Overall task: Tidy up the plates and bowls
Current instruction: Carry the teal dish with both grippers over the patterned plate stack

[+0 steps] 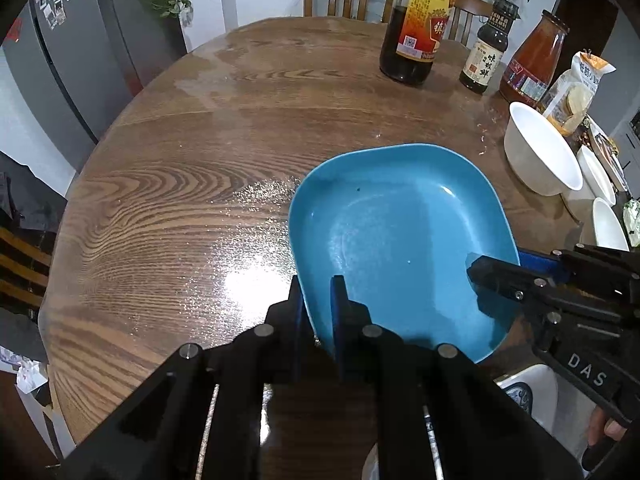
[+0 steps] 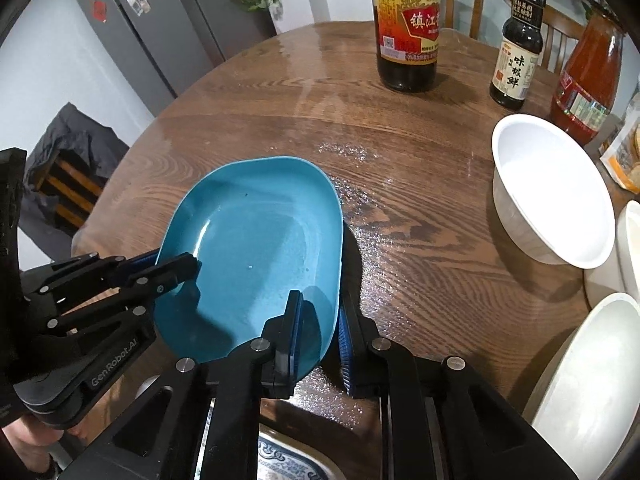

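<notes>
A blue oval plate (image 1: 400,236) is held above the round wooden table (image 1: 200,160), tilted. My left gripper (image 1: 318,316) is shut on its near left rim. My right gripper (image 2: 320,320) is shut on its near right rim; the plate shows in the right wrist view (image 2: 256,248). Each gripper shows in the other's view: the right one (image 1: 496,276) and the left one (image 2: 176,268). A white bowl (image 2: 552,192) stands on the table at the right. More white dishes (image 2: 592,380) sit at the right edge.
A vinegar bottle (image 1: 416,28), a small dark sauce bottle (image 1: 486,52) and a red sauce jar (image 1: 532,60) stand at the far right. A snack bag (image 1: 576,88) lies behind the bowl. A blue-patterned white dish (image 2: 288,460) sits below the grippers. Chairs ring the table.
</notes>
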`<act>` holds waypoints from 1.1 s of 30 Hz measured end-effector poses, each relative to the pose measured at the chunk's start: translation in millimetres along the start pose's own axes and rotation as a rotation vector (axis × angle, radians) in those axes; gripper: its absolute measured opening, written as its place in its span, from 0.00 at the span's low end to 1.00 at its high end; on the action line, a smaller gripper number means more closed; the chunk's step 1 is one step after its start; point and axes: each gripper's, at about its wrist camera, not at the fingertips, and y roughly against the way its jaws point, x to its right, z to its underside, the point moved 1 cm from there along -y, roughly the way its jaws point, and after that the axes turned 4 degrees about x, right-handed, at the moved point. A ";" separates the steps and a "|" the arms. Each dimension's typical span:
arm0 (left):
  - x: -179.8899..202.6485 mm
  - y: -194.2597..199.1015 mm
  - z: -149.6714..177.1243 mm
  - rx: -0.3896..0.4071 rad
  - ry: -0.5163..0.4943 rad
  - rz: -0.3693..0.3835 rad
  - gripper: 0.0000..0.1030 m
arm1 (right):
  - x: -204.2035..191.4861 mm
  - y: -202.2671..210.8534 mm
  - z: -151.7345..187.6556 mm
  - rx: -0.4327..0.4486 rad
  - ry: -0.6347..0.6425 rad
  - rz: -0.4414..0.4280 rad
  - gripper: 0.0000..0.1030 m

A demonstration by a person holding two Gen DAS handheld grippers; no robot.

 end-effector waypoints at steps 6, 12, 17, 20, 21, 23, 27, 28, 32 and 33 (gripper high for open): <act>0.8 9.2 0.5 0.025 -0.002 -0.011 0.11 | -0.8 9.5 -1.3 0.020 -0.011 -0.016 0.18; 5.9 20.0 3.9 0.055 -0.012 -0.021 0.11 | 1.4 21.7 -0.1 0.043 -0.032 -0.037 0.18; 10.0 33.0 6.0 0.082 -0.024 -0.028 0.11 | 1.9 32.9 2.4 0.065 -0.037 -0.046 0.18; 13.1 40.9 7.6 0.100 -0.032 -0.034 0.11 | 3.4 41.4 4.0 0.080 -0.039 -0.052 0.18; 13.3 43.3 8.2 0.104 -0.035 -0.035 0.11 | 3.3 45.0 4.8 0.087 -0.039 -0.053 0.18; 15.2 48.6 9.7 0.114 -0.039 -0.036 0.11 | 3.7 49.9 6.9 0.096 -0.038 -0.054 0.18; 19.0 59.2 14.5 0.135 -0.050 -0.042 0.11 | 3.5 58.5 12.8 0.107 -0.033 -0.056 0.18; 20.5 61.2 15.6 0.139 -0.050 -0.042 0.11 | 3.5 60.4 13.8 0.110 -0.032 -0.056 0.18; 25.4 68.1 19.1 0.149 -0.054 -0.041 0.11 | 3.7 68.8 19.8 0.123 -0.036 -0.061 0.18; 26.6 70.1 20.3 0.152 -0.056 -0.042 0.11 | 3.8 70.4 20.6 0.125 -0.037 -0.062 0.18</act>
